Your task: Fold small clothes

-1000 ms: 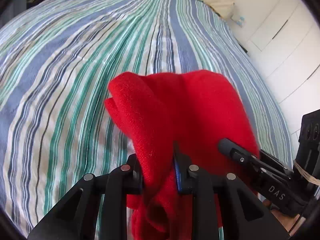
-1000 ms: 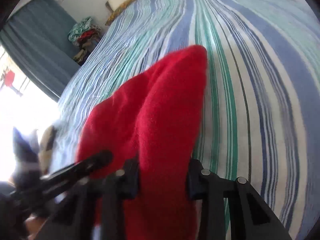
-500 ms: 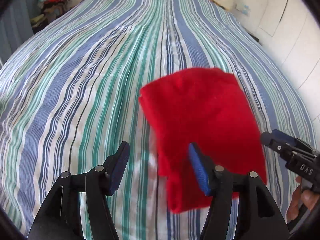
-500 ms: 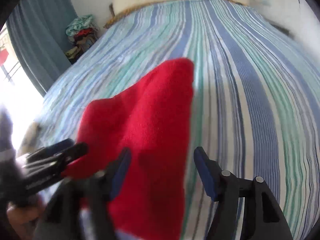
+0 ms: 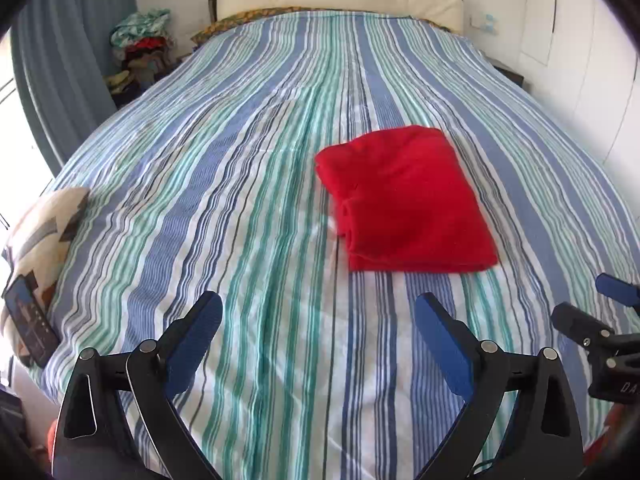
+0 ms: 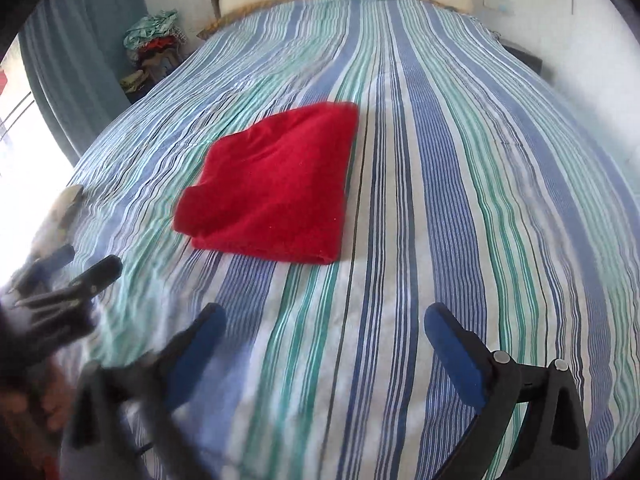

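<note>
Striped bedding (image 5: 260, 208) fills both views. Nearest, the left hand-held gripper (image 5: 318, 320) and right hand-held gripper (image 6: 324, 328) are opening wide with nothing between their jaws; a second ago both pinched the red cloth (image 5: 404, 200), and they are now pulled back from it. Beyond them it lies folded flat mid-bed, so this fold looks finished.

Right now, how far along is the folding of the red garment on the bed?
Done: the red garment lies folded into a compact rectangle on the striped bedspread. In hand: nothing; the left gripper and right gripper are opening, with only bedspread between their jaws. Left: no other unfolded piece shows on the bed.
</note>
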